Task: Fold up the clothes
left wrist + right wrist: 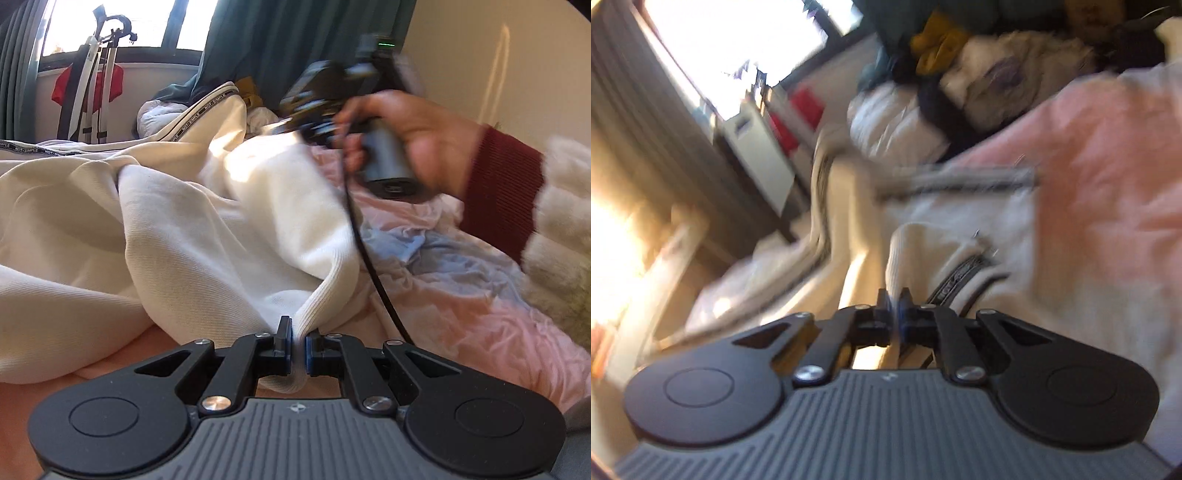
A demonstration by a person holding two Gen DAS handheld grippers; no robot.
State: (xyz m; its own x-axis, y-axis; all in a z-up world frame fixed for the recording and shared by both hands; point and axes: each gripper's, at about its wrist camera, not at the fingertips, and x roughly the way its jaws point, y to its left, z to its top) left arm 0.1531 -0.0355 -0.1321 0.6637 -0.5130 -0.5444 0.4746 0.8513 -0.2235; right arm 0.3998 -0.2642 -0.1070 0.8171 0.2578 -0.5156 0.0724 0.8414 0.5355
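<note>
A cream sweatshirt with a black lettered stripe lies rumpled across a pink bed sheet. My left gripper is shut on its ribbed hem, low over the sheet. My right gripper is shut on another ribbed edge of the sweatshirt, beside a dark lettered stripe. The right wrist view is blurred and tilted. The right gripper body also shows in the left wrist view, held by a hand in a red cuff, lifting cloth at the far side.
A pile of other clothes lies at the head of the bed. A black cable hangs from the right gripper. A fluffy white item is at the right. A rack with a red garment stands by the window.
</note>
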